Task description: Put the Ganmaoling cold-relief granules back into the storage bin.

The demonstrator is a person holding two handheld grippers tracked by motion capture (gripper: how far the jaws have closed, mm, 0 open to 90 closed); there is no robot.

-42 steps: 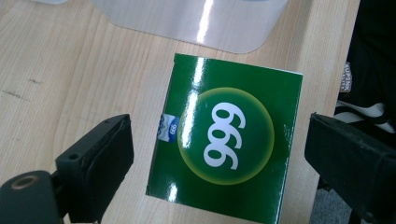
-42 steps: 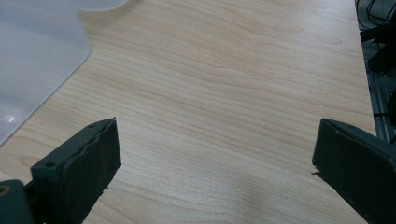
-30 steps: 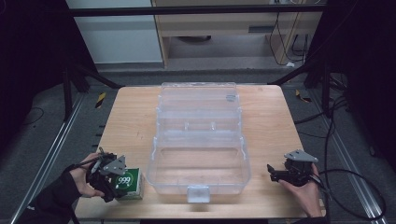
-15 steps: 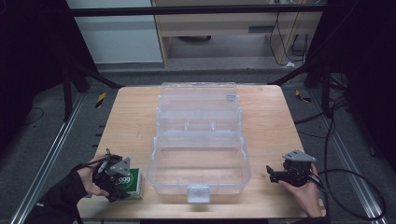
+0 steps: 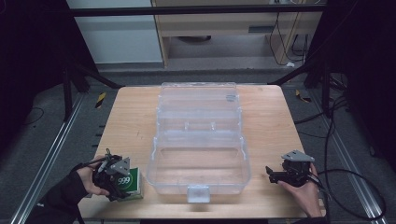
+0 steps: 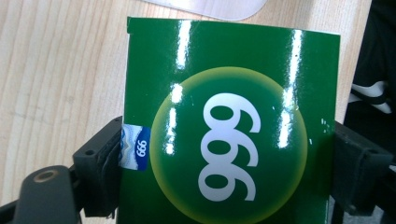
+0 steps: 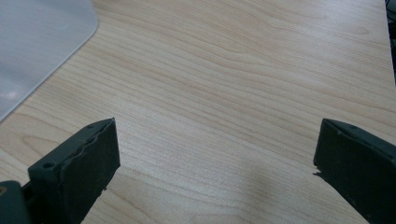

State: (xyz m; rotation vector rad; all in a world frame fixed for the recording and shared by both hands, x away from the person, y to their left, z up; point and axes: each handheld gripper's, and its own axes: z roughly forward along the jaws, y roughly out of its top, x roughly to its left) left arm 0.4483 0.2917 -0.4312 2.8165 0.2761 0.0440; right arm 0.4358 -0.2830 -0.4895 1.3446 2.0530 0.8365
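- At the table's front-left corner, the left gripper (image 5: 116, 181) sits in the person's left hand (image 5: 86, 179), close to the near edge of the wooden table (image 5: 135, 121), with bare wood stretching away behind it toward the far left corner.
- Its jaws are set wide and pressed against the two opposite sides of a green box (image 6: 229, 140); in the left gripper view the black pads meet the box's edges, so it has the box clamped.
- That green box (image 5: 127, 183) lies just left of the clear case, near the front edge, and from above I cannot tell whether it rests on the wood or is lifted a little.
- Its glossy top face is dark green with a lighter yellow-green disc bearing white "999" numerals, a small blue-and-white label at one side, and streaks of glare.
- Mid-table, a clear plastic case (image 5: 198, 140) stands open: the lid lies flat toward the far edge, the deeper tray comes nearly to the front edge with its latch tab facing the person; both halves look empty.
- To the right of the case runs a strip of bare wood up to the table's right edge.
- Near the front-right corner, the right gripper (image 5: 272, 173) is held in the right hand (image 5: 303, 189), pointing toward the case but apart from it.
- Its jaws are spread wide over bare wood with nothing between them; a corner of the clear case (image 7: 37, 46) appears at upper left in the right gripper view.
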